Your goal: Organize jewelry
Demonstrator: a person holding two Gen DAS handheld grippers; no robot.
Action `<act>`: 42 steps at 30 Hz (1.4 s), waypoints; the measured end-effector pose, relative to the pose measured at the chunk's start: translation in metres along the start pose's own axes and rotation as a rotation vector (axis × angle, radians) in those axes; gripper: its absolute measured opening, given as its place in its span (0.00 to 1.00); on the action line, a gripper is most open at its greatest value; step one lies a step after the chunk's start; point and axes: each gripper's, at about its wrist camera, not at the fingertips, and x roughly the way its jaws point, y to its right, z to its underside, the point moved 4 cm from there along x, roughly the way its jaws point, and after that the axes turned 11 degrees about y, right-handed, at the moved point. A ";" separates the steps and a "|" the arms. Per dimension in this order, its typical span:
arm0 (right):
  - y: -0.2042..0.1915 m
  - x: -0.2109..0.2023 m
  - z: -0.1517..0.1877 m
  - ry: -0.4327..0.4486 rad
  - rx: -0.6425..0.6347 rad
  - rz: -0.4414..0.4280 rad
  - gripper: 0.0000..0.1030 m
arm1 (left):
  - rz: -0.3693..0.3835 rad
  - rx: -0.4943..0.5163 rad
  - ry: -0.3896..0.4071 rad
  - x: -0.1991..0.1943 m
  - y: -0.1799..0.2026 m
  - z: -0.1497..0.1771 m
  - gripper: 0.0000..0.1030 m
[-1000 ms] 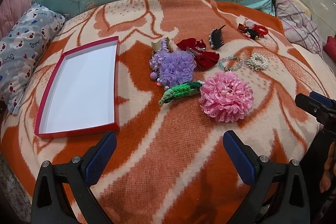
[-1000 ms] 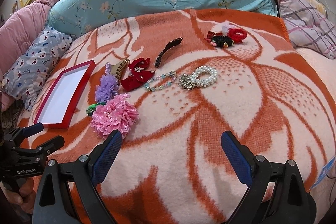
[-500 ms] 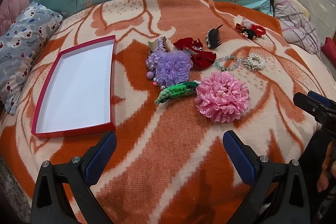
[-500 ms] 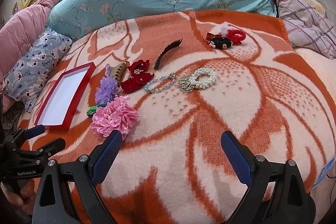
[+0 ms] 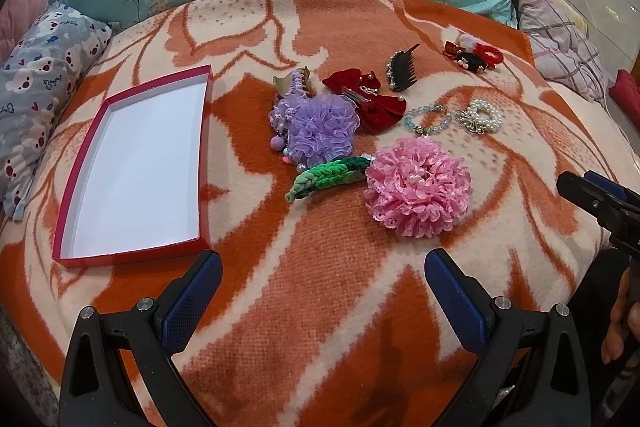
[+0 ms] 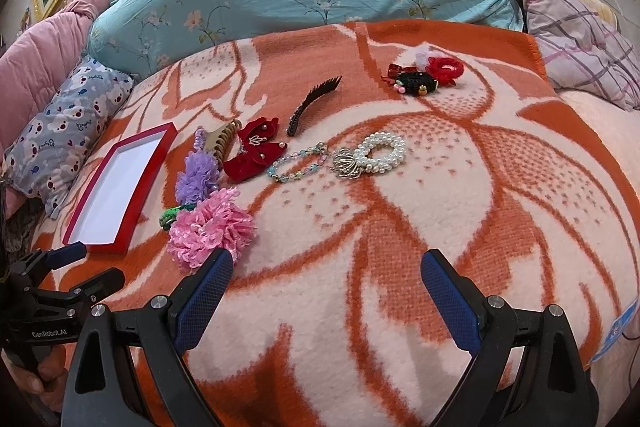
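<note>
Orange-and-cream woven blanket (image 5: 320, 327) covers the bed in the left wrist view, and everything for the job lies on it. At the left sits a shallow red cardboard box with a white inside (image 5: 136, 167), holding nothing. Well apart to its right is the cluster: a lilac ruffled fabric flower clip (image 5: 320, 131), a green braided yarn clip (image 5: 328, 177) touching a pink lace pompom flower (image 5: 418, 187), a dark red velvet bow (image 5: 368, 99), a black toothed hair comb (image 5: 402, 69), a pale blue beaded bracelet (image 5: 426, 117) and a white pearl bracelet with a silver charm (image 5: 482, 115), with a small heap of red and black hair ties (image 5: 474, 55) farther back. The left gripper (image 5: 320, 281) hovers low over bare blanket, jaws wide apart and holding nothing. The right gripper's tip enters at the right edge.

From the right wrist view the same row runs across the blanket: pearl bracelet (image 6: 378, 155), beaded bracelet (image 6: 296, 167), velvet bow (image 6: 254, 151), comb (image 6: 312, 103), pink flower (image 6: 212, 227) and red box (image 6: 120, 191) at far left. The right gripper (image 6: 326, 285) also has its jaws spread and empty, its left pad just beside the pink flower. The left gripper (image 6: 86, 261) shows at the lower left, held by a hand.

Sorting looks not yet begun; this seems the approach to a first pick. The pink flower lies nearest both grippers, so a likely next move is to lower over it, close gently on the soft lace, and carry it to the box.
</note>
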 end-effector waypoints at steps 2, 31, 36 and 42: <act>0.002 0.002 0.000 -0.002 0.000 0.001 0.93 | 0.002 -0.002 -0.005 0.002 0.001 -0.001 0.99; 0.065 0.103 -0.045 -0.068 0.147 0.085 0.45 | 0.269 -0.051 -0.123 0.108 0.025 -0.034 0.74; 0.073 0.141 -0.045 -0.128 0.133 0.145 0.40 | 0.324 -0.065 -0.172 0.135 0.031 -0.030 0.55; 0.071 0.162 -0.037 -0.139 0.119 0.159 0.12 | 0.377 -0.031 -0.169 0.148 0.041 -0.031 0.24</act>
